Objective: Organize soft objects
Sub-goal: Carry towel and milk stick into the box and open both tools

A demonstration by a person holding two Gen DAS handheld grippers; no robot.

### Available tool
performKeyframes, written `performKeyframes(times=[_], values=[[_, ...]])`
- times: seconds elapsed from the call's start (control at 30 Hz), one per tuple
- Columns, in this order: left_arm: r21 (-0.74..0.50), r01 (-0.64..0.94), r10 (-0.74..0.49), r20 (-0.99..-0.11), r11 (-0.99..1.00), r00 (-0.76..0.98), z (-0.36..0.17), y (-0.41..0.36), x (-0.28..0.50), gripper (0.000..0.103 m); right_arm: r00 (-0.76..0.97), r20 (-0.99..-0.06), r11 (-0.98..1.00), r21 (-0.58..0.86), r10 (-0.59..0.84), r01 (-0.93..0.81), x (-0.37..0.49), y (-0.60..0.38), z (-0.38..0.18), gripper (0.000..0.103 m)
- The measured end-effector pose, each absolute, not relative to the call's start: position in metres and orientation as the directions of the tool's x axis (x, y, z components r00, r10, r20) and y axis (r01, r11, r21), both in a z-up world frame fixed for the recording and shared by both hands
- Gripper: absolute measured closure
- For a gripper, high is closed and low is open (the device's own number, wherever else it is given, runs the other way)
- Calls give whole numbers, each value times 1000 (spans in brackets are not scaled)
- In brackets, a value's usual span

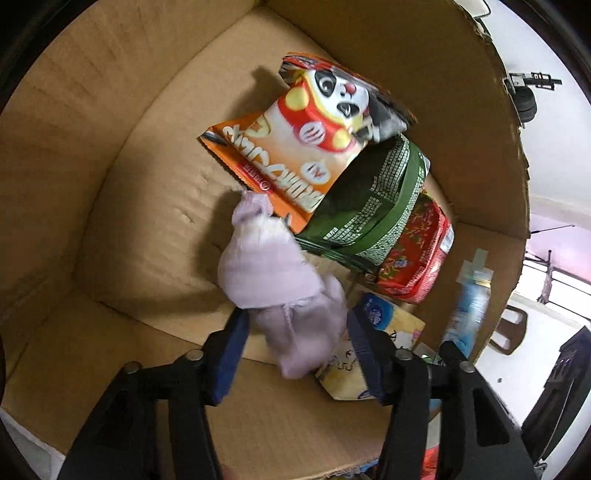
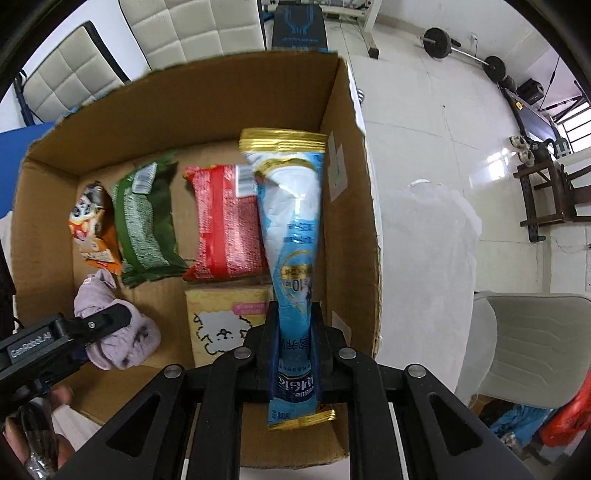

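A cardboard box (image 2: 229, 99) holds soft packs. My left gripper (image 1: 295, 325) is inside the box with a lilac cloth bundle (image 1: 273, 258) between its fingers; the jaws stand wide and the cloth sags between them. It also shows in the right wrist view (image 2: 110, 314). My right gripper (image 2: 294, 325) is shut on a blue and white pouch with gold ends (image 2: 291, 221), held over the box's right side. An orange panda pack (image 1: 314, 129), a green pack (image 1: 369, 206), a red pack (image 1: 413, 254) and a yellow tissue pack (image 2: 225, 317) lie on the box floor.
The box's right wall (image 2: 351, 192) stands close beside the pouch. Bare box floor (image 1: 147, 221) lies left of the cloth. Outside the box are a white floor, a grey chair (image 2: 532, 339), white padded chairs (image 2: 192, 26) and barbells (image 2: 439, 42).
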State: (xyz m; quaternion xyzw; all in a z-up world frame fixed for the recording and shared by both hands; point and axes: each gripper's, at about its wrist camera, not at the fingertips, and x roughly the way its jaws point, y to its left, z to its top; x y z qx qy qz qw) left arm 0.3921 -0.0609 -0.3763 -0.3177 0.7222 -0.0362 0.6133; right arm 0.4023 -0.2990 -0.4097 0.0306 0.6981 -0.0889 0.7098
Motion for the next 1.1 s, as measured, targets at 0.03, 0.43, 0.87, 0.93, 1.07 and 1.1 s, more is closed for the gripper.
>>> performKeyframes(times=[0.03,0.43,0.87,0.93,1.07,1.1], values=[[-438,-405,-495,-868,803,-43,-375,-61,392,32,9,-995,982,-93,-96,164,402,-298,-411,85],[-419,-308,-444,-896,854,-13,-343,-57,384,17,39,-998,985,-42,-49,165,393,-295,-396,54],[-154,-46,-143,-970,987,195,-269,-58,349,9,142,-990,988,25,2,155,353,-275,-366,6],[-123,-39,-111,-967,992,228,-260,-55,343,9,156,-988,987,38,12,159,346,-272,-361,4],[-91,-35,-78,-959,995,274,-246,-54,333,9,174,-985,986,42,13,162,336,-267,-354,4],[-82,-34,-69,-957,996,283,-243,-54,331,9,175,-985,986,40,12,160,335,-266,-353,4]])
